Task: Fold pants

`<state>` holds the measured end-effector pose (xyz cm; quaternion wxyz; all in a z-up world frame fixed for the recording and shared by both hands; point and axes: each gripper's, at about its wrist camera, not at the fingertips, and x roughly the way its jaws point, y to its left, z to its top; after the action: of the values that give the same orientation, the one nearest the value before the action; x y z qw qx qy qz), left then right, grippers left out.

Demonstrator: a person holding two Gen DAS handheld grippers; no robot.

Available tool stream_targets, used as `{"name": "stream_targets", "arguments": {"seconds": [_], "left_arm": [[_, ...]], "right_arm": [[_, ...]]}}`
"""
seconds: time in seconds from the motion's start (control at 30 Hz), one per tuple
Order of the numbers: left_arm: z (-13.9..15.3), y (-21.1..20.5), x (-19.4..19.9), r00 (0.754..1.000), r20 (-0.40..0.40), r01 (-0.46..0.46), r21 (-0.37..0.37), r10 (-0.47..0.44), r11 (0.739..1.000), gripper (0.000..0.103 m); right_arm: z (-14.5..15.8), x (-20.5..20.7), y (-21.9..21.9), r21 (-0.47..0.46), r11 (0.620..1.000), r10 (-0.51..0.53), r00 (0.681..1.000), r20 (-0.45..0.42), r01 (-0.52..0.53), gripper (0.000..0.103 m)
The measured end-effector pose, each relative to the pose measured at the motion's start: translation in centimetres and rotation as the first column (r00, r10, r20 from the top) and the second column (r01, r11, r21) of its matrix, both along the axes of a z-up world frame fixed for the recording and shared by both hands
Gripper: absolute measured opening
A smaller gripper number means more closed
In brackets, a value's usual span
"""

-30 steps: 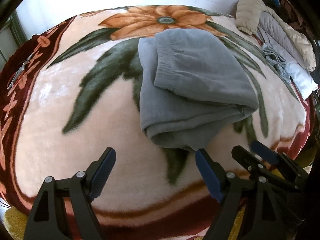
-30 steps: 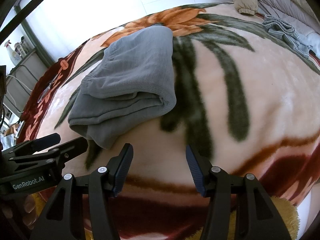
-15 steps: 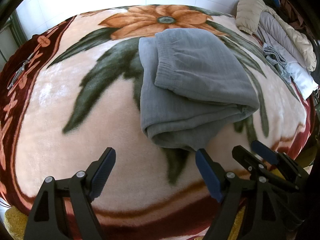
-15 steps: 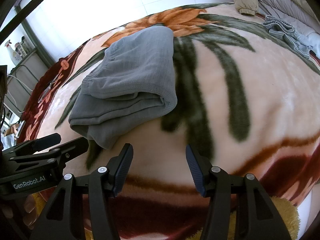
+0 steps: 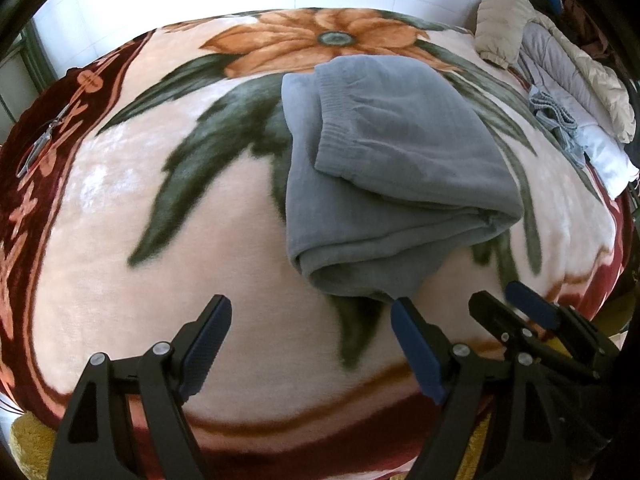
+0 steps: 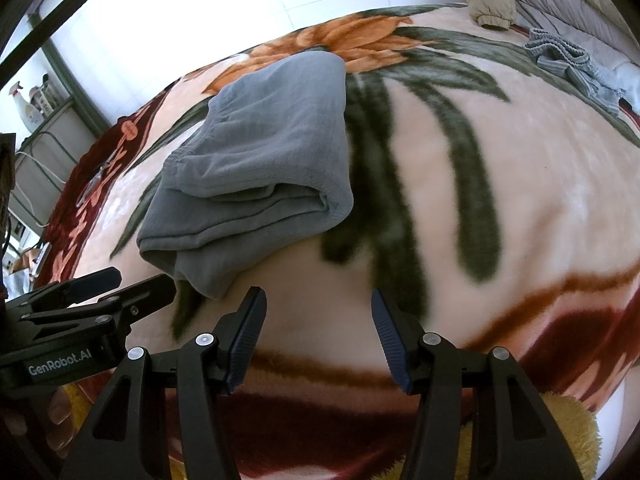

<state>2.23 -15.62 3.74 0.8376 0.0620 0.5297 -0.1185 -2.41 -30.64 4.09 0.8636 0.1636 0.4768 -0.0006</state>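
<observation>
The grey pants lie folded in a thick bundle near the middle of the bed, waistband layer on top (its lower layers stick out unevenly towards the near edge). To finish well, I would square those edges and press the bundle flat. The left gripper hangs with jaws wide and empty; the right gripper has its jaws partly apart, empty. A floral blanket covers the bed, with puffy jackets heaped at its far right corner beside a white tiled wall.

Grey pants lie folded in a layered bundle on the floral blanket.
</observation>
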Motion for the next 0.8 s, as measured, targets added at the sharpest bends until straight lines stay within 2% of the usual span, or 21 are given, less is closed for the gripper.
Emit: {"name": "stream_targets", "arguments": {"seconds": [0.8], "left_arm": [[-0.12, -0.05, 0.01, 1.0, -0.006, -0.002, 0.002, 0.002, 1.0, 0.085]], "right_arm": [[-0.01, -0.06, -0.03, 0.001, 1.0, 0.0, 1.0, 0.001, 0.0, 0.056]]}}
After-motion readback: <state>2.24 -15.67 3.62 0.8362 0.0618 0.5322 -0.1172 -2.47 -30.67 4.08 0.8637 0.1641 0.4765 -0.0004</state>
